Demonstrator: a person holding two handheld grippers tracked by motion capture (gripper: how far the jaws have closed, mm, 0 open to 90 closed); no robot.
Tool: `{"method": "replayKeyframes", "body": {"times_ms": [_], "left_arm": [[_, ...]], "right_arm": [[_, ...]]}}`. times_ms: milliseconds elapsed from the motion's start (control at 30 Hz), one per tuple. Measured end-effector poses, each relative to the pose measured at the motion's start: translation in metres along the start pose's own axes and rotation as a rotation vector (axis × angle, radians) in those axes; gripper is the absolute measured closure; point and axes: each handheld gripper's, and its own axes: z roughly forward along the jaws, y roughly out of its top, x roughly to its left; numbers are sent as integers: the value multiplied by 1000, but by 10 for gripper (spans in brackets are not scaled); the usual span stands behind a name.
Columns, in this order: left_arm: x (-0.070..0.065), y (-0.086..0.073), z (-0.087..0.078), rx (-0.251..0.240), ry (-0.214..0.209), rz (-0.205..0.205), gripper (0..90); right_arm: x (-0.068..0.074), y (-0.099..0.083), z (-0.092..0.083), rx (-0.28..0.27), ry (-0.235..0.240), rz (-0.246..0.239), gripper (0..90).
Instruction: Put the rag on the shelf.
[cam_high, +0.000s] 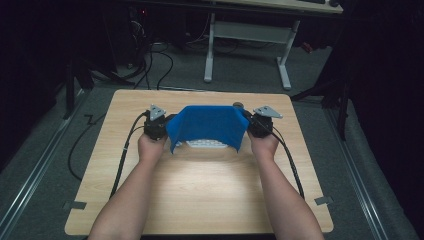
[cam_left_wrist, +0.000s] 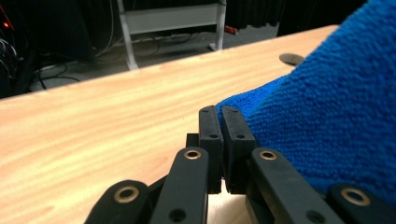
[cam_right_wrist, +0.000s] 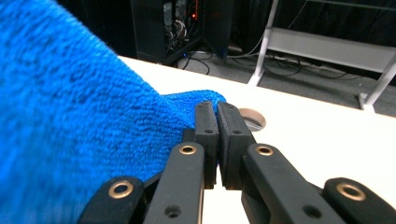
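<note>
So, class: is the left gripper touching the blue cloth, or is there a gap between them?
Touching. In the left gripper view the left gripper has its jaws shut on a corner of the blue cloth, the fabric pinched between the pads.

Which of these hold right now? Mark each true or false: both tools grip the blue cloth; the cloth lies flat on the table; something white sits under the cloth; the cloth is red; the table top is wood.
1. Both tools grip the blue cloth: true; the left tool and the right tool each pinch a corner.
2. The cloth lies flat on the table: false; it hangs stretched between the tools.
3. Something white sits under the cloth: true.
4. The cloth is red: false; it is blue.
5. The table top is wood: true.
</note>
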Motion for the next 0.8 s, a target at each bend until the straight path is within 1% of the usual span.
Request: {"method": "replayKeyframes", "body": {"times_ms": [67, 133, 300, 533, 600, 667, 733, 800], "left_arm": [[-1, -4, 1, 9, -5, -3, 879], [-2, -7, 2, 18, -11, -5, 879], [-5, -14, 4, 33, -20, -12, 876], [-5, -20, 5, 43, -28, -31, 869], [-6, -20, 5, 48, -31, -26, 866], [-6, -20, 5, 49, -34, -34, 851], [-4, -20, 4, 57, -36, -60, 804], [-3, -19, 3, 60, -37, -70, 770]], "right_arm": [[1, -4, 1, 5, -3, -2, 880], [1, -8, 2, 7, -3, 6, 879], [0, -17, 4, 34, 2, 19, 879], [3, -22, 6, 51, 4, 13, 877], [3, -23, 6, 56, 5, 17, 873], [3, -23, 6, 54, 5, 20, 863], [3, -22, 5, 53, 2, 16, 849], [3, -21, 4, 53, -8, 18, 808]]}}
